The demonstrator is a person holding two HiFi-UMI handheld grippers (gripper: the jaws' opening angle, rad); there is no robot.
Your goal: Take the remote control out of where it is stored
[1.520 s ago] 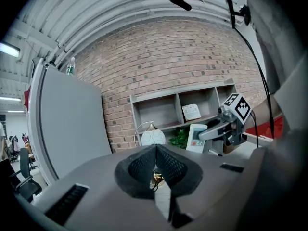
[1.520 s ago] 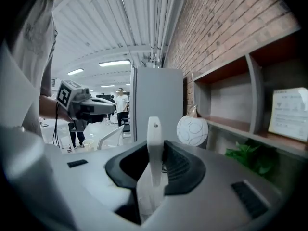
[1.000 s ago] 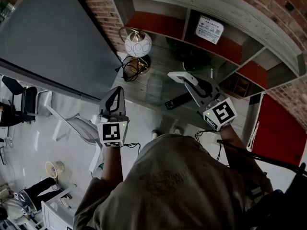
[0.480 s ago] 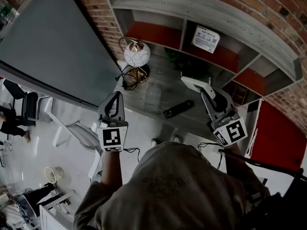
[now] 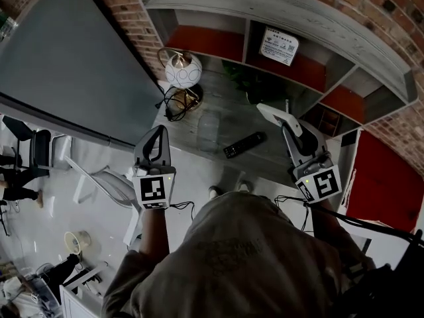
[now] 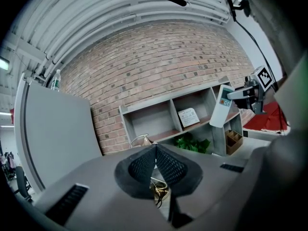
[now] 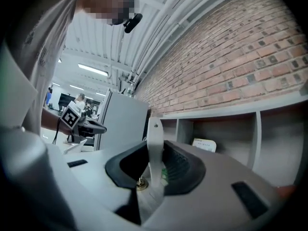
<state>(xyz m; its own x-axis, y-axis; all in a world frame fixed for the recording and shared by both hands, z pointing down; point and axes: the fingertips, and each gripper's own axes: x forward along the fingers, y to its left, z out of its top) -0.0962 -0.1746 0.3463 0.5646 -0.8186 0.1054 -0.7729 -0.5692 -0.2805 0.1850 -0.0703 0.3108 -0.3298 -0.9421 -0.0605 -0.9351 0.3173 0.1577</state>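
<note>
My right gripper (image 5: 295, 132) is shut on one end of a white remote control (image 5: 273, 113) and holds it in the air above the grey table (image 5: 211, 121), in front of the shelf unit (image 5: 311, 28). In the right gripper view the white remote (image 7: 154, 148) stands edge-on between the pads. The left gripper view shows the same remote (image 6: 222, 106) out at the right. A black remote (image 5: 244, 144) lies flat on the table to the left of the right gripper. My left gripper (image 5: 158, 135) hovers near the table's front left edge, shut and empty (image 6: 155, 150).
A lamp with a white globe (image 5: 183, 70) and a tangle of black cable (image 5: 173, 102) stand at the table's back left. The shelf holds a printed card (image 5: 277, 46), a green plant (image 5: 240, 77) and a wooden organiser (image 5: 322, 118). A large grey panel (image 5: 59, 58) fills the left.
My right gripper has carried the white remote to the right and a little up, off the black remote, which now shows whole. The left gripper has stayed put.
</note>
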